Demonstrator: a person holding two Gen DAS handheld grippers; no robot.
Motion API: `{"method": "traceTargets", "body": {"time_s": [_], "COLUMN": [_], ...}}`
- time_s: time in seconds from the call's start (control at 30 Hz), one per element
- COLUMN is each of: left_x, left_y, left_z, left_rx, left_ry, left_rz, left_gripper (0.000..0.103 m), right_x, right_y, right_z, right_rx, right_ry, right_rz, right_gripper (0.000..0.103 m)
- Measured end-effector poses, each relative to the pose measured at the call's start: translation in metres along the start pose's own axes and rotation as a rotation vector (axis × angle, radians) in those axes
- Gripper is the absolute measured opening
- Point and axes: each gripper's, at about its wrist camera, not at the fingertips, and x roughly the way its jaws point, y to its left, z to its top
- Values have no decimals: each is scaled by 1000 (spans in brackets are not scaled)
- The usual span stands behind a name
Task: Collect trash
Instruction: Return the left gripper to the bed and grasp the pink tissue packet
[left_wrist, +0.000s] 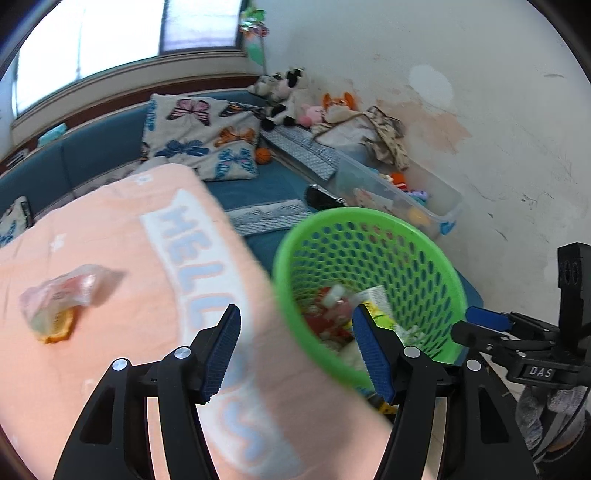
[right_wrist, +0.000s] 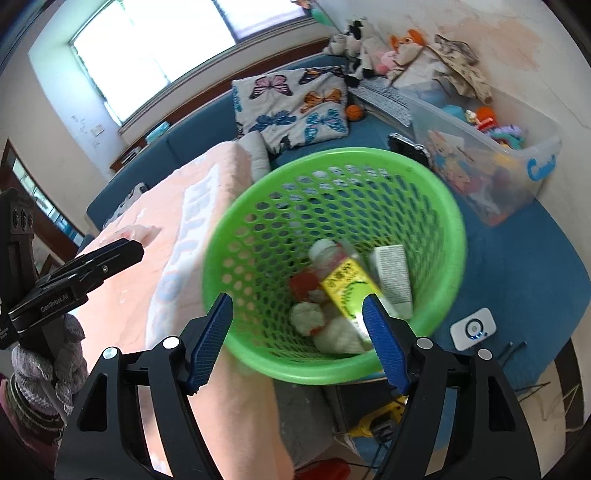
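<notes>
A green mesh basket (right_wrist: 332, 155) stands beside the peach blanket (left_wrist: 110, 229). In it lie a yellow-green box (right_wrist: 347, 284), a white bottle (right_wrist: 325, 254), a white carton (right_wrist: 391, 277), a red piece and crumpled tissue (right_wrist: 306, 317). My right gripper (right_wrist: 297, 301) hangs open above the basket's near rim, nothing between its fingers. My left gripper (left_wrist: 295, 314) is open too, over the blanket's edge next to the basket (left_wrist: 369, 221). A crumpled clear wrapper (left_wrist: 62, 295) with orange print lies on the blanket to the left, apart from both grippers.
A clear plastic bin of toys (right_wrist: 517, 158) sits behind the basket by the wall. A butterfly pillow (right_wrist: 295, 107) and plush toys (right_wrist: 369, 40) lie on the blue couch. A white device (right_wrist: 472, 328) rests on the blue mat at right, a yellow tool (right_wrist: 376, 424) below.
</notes>
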Motion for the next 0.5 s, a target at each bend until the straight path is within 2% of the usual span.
{"method": "traceTargets", "body": {"time_s": [0.27, 0.4, 0.5], "left_x": [-28, -39, -43], "left_y": [72, 118, 150], "left_z": [-18, -23, -25], "left_rx": [-72, -95, -126], "left_ry": [-21, -42, -42], "left_rz": [130, 246, 283], "left_gripper": [61, 61, 63], "right_x": [10, 19, 31], "right_y": [66, 101, 125], "right_z": [2, 6, 9], "right_rx": [-98, -131, -159], "right_ry": [13, 25, 37], "right_rz": [70, 124, 149], "right_gripper": [75, 77, 77]}}
